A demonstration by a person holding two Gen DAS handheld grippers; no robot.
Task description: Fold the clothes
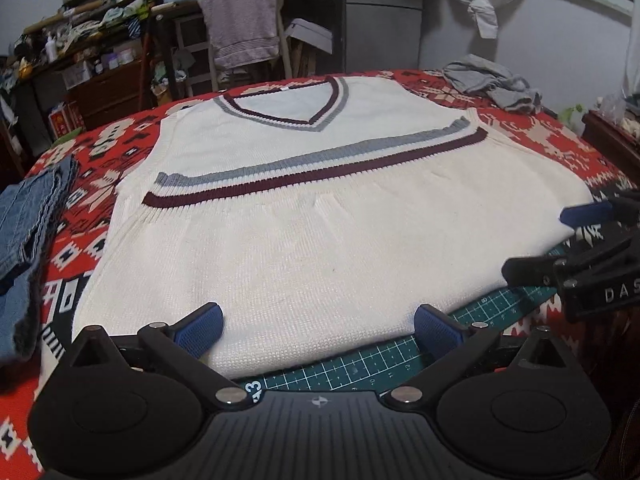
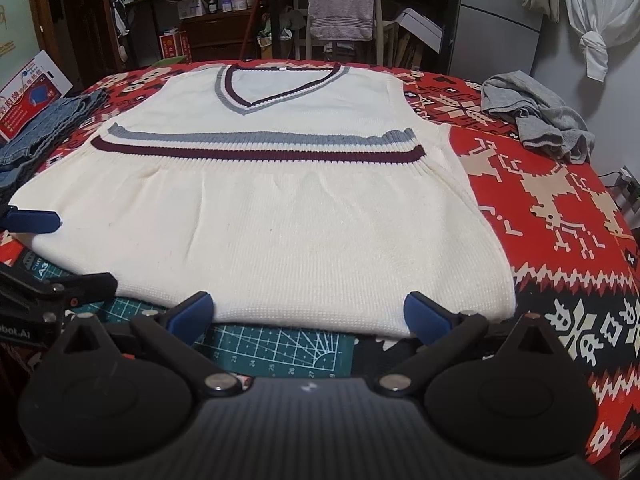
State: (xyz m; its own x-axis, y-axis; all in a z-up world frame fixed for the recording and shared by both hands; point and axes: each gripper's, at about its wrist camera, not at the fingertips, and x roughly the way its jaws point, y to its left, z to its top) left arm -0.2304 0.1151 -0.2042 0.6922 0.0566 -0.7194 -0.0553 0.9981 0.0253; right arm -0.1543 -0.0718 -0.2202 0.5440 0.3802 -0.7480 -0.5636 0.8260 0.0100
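A cream knit vest (image 1: 320, 216) (image 2: 280, 216) with grey and maroon stripes lies flat on the table, its bottom part folded up over the chest. My left gripper (image 1: 318, 328) stands open at the vest's near edge, blue pads (image 1: 204, 326) wide apart and nothing between them. My right gripper (image 2: 308, 316) is open too, at the near right part of the same edge. Each gripper shows at the side of the other's view: the right gripper (image 1: 560, 240) and the left gripper (image 2: 56, 248).
A red patterned cloth (image 2: 560, 208) covers the table, with a green cutting mat (image 1: 360, 364) under the vest's near edge. Folded jeans (image 1: 28, 232) lie at the left and a crumpled grey garment (image 2: 532, 112) at the far right. Cluttered shelves and a chair with a towel (image 1: 244, 20) stand behind.
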